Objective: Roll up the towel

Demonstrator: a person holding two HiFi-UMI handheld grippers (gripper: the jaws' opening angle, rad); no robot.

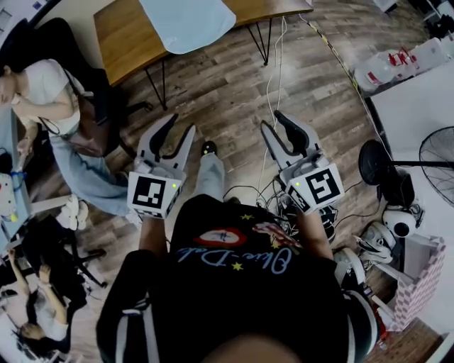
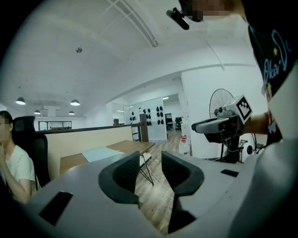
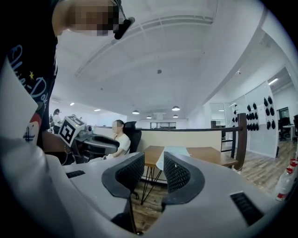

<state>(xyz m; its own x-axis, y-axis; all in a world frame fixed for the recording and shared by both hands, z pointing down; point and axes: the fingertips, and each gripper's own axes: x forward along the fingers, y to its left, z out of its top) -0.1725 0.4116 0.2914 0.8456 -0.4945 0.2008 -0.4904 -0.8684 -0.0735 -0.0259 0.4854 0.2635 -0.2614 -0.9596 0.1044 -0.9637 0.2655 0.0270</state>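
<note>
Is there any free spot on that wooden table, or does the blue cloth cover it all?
Yes: there is bare wood on the table left of the towel, and a narrower strip to its right. The floor before the table is open too. It is crowded on the right, with cables and a fan.

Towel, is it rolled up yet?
Nothing is done yet. The towel lies flat on the table, unrolled. In hand: nothing; the left gripper and right gripper are open, empty, short of the table. Left: reaching it and all the rolling.
</note>
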